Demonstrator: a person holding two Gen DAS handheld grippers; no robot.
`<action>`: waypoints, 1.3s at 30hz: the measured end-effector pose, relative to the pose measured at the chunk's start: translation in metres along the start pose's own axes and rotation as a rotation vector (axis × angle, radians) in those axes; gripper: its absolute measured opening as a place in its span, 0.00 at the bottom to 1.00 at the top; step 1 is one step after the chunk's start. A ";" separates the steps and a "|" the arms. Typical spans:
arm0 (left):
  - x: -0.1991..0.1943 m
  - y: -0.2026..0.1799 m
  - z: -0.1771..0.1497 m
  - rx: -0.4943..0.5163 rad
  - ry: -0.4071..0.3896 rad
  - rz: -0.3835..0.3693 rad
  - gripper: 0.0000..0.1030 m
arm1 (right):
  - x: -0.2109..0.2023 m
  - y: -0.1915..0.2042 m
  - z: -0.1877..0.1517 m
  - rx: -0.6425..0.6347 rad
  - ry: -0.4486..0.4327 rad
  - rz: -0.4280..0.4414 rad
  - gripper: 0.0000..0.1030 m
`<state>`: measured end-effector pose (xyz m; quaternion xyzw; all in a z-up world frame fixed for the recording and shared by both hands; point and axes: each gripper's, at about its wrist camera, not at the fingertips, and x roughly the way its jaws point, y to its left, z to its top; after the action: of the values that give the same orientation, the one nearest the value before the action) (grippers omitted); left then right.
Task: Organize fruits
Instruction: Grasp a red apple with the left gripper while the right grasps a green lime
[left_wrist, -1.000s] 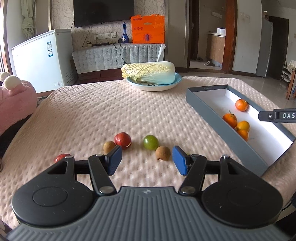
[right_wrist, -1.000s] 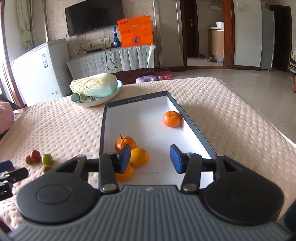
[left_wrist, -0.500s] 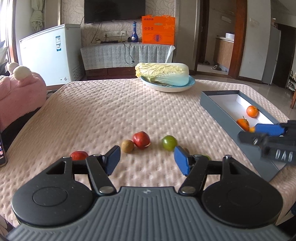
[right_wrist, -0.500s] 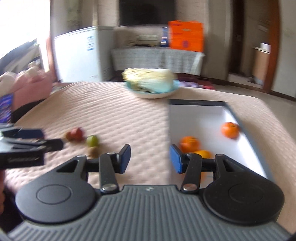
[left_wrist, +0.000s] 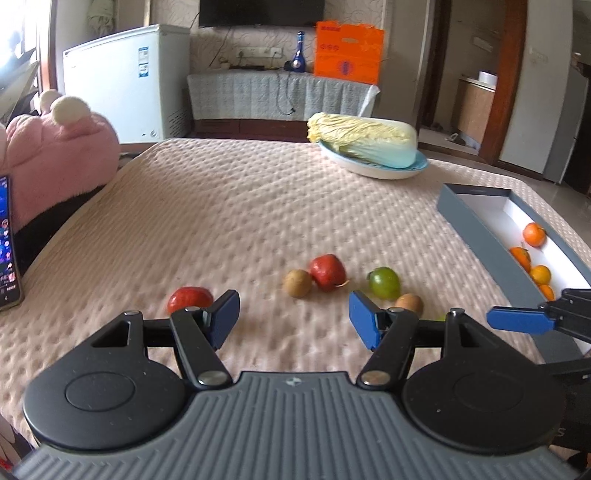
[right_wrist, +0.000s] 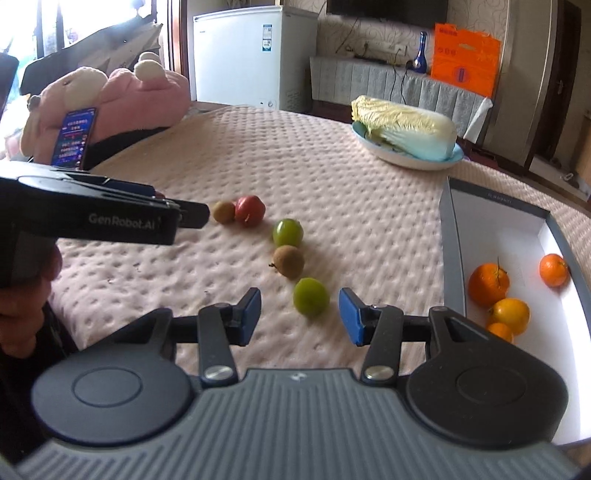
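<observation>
Right gripper (right_wrist: 300, 314): swung off the grey box (right_wrist: 452, 254), now at its right with four oranges (right_wrist: 488, 284) inside; jaws parted, empty, framing the near green fruit (right_wrist: 311, 301) just ahead, untouched. Left gripper (left_wrist: 293, 319): jaws widened a little, holding nothing; brown fruit (left_wrist: 296, 283) and red fruit (left_wrist: 327, 272) ahead, second red fruit (left_wrist: 189, 299) beside its left finger. Judged: oranges sorted, next pick lining up.

The right gripper (right_wrist: 300, 315) hangs open over a green fruit (right_wrist: 311, 301); oranges (right_wrist: 488, 284) lie in the box (right_wrist: 452, 254)
</observation>
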<state>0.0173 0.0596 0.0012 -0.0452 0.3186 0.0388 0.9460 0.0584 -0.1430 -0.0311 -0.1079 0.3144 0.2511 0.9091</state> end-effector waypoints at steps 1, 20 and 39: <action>0.002 0.001 0.000 -0.002 0.001 0.009 0.69 | 0.002 0.000 0.000 0.000 0.008 -0.006 0.48; 0.015 0.041 -0.005 0.024 -0.051 0.032 0.69 | 0.043 0.004 0.007 0.030 0.051 -0.054 0.47; 0.036 0.060 -0.003 -0.032 0.005 0.040 0.69 | 0.046 0.008 0.010 0.014 0.037 -0.051 0.42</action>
<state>0.0375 0.1205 -0.0264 -0.0541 0.3214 0.0629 0.9433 0.0907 -0.1148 -0.0521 -0.1142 0.3298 0.2235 0.9101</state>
